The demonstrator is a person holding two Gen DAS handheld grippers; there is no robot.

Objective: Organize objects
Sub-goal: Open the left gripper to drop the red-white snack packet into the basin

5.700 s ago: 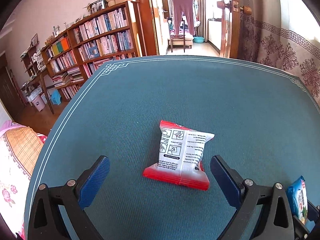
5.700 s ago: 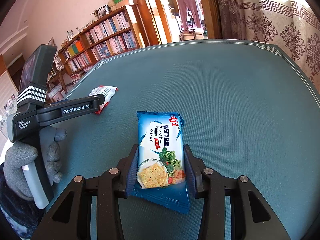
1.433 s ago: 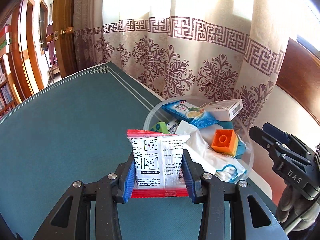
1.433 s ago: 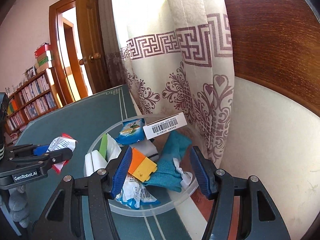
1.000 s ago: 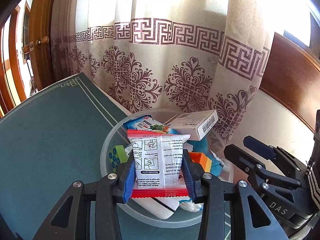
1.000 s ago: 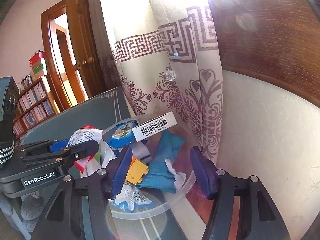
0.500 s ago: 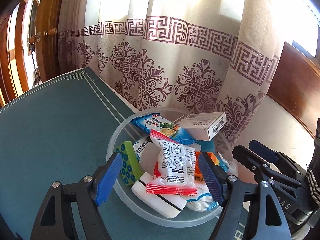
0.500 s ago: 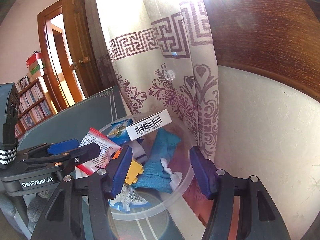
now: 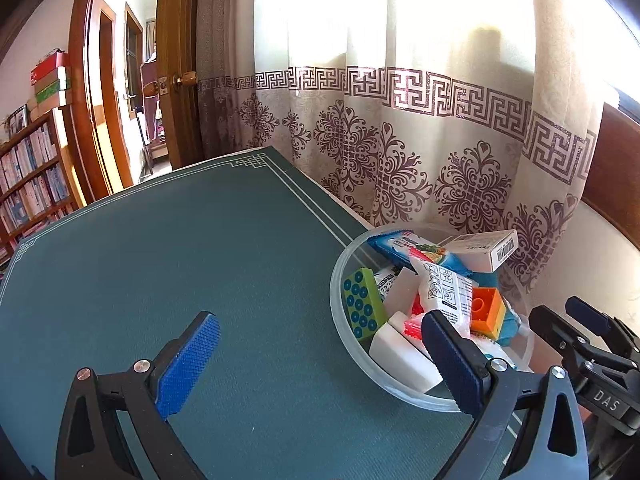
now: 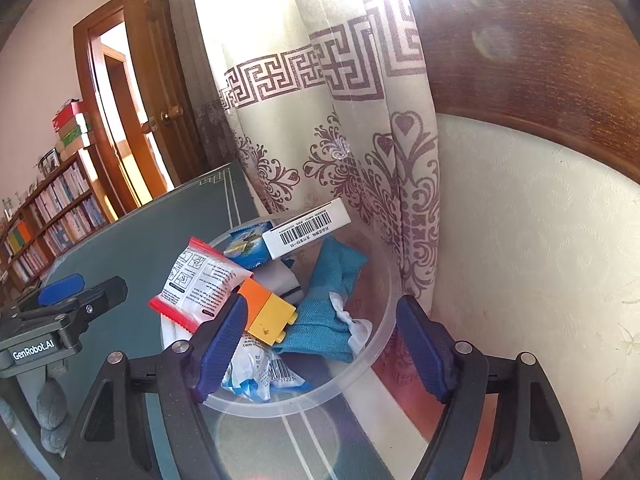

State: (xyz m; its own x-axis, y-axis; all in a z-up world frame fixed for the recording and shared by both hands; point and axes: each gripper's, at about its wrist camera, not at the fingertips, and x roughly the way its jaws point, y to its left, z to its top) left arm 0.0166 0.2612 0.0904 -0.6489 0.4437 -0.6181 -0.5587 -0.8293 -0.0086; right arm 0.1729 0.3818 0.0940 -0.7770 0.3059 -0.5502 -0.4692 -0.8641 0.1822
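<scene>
Both grippers empty with jaws wide: left gripper (image 9: 320, 364) over the table (image 9: 200, 260) with the clear bowl (image 9: 340, 320) past its right finger, red-white packet (image 10: 200, 284) lying in it, just beyond right gripper (image 10: 320, 344)'s left finger.

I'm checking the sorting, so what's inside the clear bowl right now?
The clear bowl holds a red-edged white packet, barcoded box, blue snack pack, orange-yellow block, teal cloth and green studded block. Whatever lies beneath them is covered.
</scene>
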